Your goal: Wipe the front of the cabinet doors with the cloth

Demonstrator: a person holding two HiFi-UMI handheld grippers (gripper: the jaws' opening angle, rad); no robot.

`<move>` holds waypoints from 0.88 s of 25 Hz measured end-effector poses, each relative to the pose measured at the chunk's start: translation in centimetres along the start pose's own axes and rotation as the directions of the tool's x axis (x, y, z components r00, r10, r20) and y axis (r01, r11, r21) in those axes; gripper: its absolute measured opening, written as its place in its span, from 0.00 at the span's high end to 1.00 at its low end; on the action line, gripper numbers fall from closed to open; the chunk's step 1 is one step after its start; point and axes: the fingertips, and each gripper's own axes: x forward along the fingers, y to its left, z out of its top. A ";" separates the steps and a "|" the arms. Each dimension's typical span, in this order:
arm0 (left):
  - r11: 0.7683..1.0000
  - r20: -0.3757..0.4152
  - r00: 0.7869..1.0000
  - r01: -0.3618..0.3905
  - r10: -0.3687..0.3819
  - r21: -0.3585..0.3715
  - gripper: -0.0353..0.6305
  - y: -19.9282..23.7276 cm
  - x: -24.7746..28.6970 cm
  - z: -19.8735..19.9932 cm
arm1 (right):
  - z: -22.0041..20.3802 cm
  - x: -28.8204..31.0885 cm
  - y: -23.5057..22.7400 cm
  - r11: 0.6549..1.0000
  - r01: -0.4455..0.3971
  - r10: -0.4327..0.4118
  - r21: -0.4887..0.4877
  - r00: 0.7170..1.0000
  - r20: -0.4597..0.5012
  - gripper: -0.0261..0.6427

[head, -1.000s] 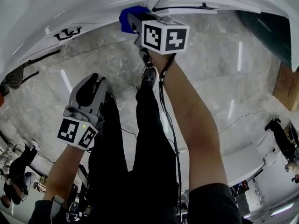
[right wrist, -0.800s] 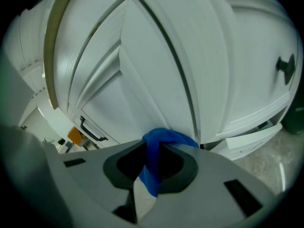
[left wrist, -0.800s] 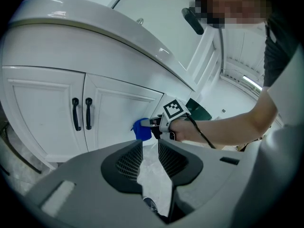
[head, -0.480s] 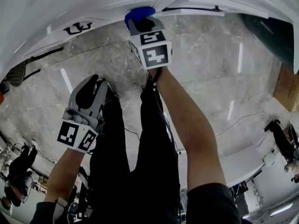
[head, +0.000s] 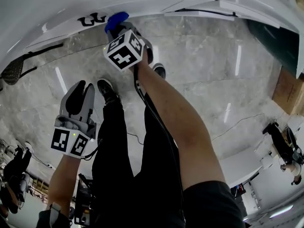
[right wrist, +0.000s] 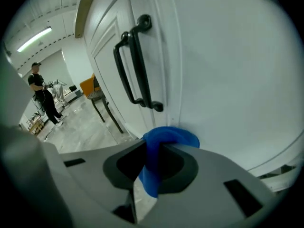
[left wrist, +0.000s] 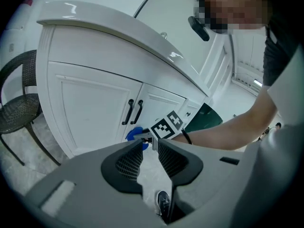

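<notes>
The white cabinet [left wrist: 90, 99] has two doors with a pair of black handles [left wrist: 133, 112] at the seam. A blue cloth [right wrist: 166, 139] is pressed flat against the right door [right wrist: 228, 80], just below the handles [right wrist: 137, 65]. My right gripper [right wrist: 152, 151] is shut on this cloth. In the head view the cloth [head: 116, 19] and right gripper [head: 121, 30] sit at the cabinet front beside the handles [head: 92, 19]. My left gripper [head: 80, 87] hangs lower left, away from the cabinet. Only a thin slit separates its jaws [left wrist: 152, 144], and it holds nothing.
A dark wicker chair [left wrist: 19, 113] stands left of the cabinet. A dark green panel [head: 275, 32] and a cardboard box [head: 289, 87] lie to the right. The person's legs and shoes [head: 107, 91] stand on the marble floor [head: 213, 80]. Another person [right wrist: 38, 87] stands far off.
My right gripper has slid the cloth leftward along the cabinet front, up to the handles. The left gripper has drifted slightly down and left.
</notes>
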 end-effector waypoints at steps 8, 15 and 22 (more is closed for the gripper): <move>1.000 -0.017 1.000 0.001 -0.001 -0.005 0.79 0.3 0.2 -1.3 | 2.1 0.0 -1.9 0.978 -0.083 0.065 0.190 0.993 0.101 0.88; 0.999 -0.027 0.999 0.029 -0.028 0.019 0.79 -2.2 2.7 -1.0 | 1.4 -2.0 -4.8 0.946 -0.136 0.083 0.295 0.979 0.185 0.88; 0.998 -0.024 0.999 0.036 -0.035 0.042 0.79 -4.3 6.3 0.0 | -1.7 -5.3 -10.6 0.930 -0.090 0.021 0.357 0.981 0.193 0.88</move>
